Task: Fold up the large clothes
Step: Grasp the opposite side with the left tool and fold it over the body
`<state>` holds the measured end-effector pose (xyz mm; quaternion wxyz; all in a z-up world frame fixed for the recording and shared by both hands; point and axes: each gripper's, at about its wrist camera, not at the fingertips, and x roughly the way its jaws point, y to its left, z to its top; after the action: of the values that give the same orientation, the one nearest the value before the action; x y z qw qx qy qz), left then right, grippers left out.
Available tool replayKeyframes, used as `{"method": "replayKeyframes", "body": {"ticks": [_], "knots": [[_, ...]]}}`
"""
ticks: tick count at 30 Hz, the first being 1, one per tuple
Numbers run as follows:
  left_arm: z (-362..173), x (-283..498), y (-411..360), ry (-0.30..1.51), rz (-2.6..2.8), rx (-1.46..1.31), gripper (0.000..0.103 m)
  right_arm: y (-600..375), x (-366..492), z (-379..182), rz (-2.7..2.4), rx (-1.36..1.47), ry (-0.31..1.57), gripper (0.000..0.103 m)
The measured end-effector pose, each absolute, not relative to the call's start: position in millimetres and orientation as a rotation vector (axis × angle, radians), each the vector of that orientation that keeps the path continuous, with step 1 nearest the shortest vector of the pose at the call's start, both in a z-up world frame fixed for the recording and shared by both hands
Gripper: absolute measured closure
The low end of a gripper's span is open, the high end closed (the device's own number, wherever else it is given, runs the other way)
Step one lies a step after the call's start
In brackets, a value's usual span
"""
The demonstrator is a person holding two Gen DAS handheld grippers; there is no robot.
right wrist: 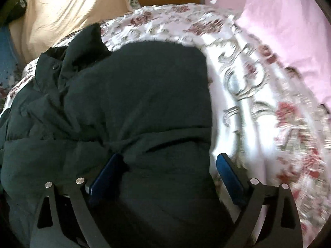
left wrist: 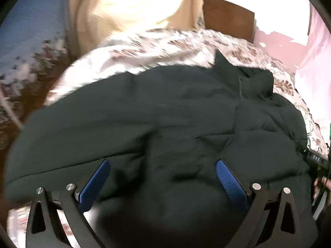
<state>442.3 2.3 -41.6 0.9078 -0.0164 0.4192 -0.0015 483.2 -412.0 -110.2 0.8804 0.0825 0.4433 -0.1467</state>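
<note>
**Left wrist and right wrist views: both grippers spread over a dark jacket**

Left wrist view: left gripper has its blue-padded fingers set wide apart, nothing pinched between them. Both fingers sit over the dark green puffer jacket, which fills the lower and middle frame. Contact with the fabric cannot be confirmed. Jacket collar lies at the far end, toward the headboard.

Right wrist view: right gripper is likewise spread wide. Its left finger lies against a crease in the jacket; its right finger sits at the jacket's right edge, over the bedspread. No fabric is clamped.

Surroundings: jacket lies on a white floral bedspread, with the collar raised at the far left. A cream curtain hangs behind the bed. Pink fabric lies at the right. Frames are partly motion-blurred.
</note>
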Motion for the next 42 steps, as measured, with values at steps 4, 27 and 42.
{"method": "replayKeyframes", "body": {"ticks": [4,27,42], "knots": [[-28.1,396.0,68.8,0.922,0.1,-0.092,0.0,-346.1,470.4,-71.3,-0.188,0.134,0.84,0.008],[-121.8,369.4,290.0,0.94,0.407,-0.853,0.001,-70.1,518.0,-99.9,0.04,-0.175,0.804,0.003],[-61.1,379.7,286.3,0.633,0.332,-0.775,0.099,-74.2,520.0,-104.2,0.062,-0.159,0.801,0.002]]}}
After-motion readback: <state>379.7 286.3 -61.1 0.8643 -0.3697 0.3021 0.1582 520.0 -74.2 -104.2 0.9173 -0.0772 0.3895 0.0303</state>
